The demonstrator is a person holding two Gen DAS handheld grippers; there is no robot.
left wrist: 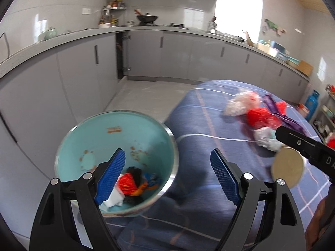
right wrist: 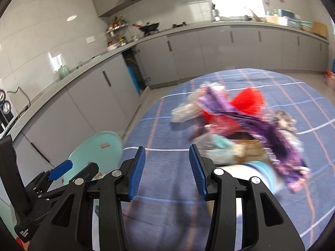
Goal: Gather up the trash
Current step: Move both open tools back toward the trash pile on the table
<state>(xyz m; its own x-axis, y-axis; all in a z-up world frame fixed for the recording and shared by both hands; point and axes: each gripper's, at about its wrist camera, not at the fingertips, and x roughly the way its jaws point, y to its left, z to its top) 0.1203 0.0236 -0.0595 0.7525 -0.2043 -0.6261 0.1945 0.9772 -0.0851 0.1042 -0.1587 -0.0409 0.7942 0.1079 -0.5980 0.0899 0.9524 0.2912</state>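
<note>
Two blue pads framed the left wrist view: the left gripper [left wrist: 167,173] stood wide apart with nothing between its jaws, tilted down over the edge of the table [left wrist: 209,188]. Its left pad covered part of the trash [left wrist: 134,183] lying in the bin [left wrist: 117,159], so the scraps there showed only as red, black, orange and white bits. The pile [left wrist: 257,117] on the checked cloth was smeared by motion, and single wrappers were hard to tell apart. The right gripper [left wrist: 301,146] entered from the right edge, cut off, with a round disc in front of it.

In the right wrist view the right gripper [right wrist: 166,167] pointed down at the cloth, jaws partly apart and empty. The pile [right wrist: 240,121] lay just beyond and right of its right pad, badly blurred. The bin [right wrist: 98,150] was half hidden behind the left gripper [right wrist: 60,168] at lower left.
</note>
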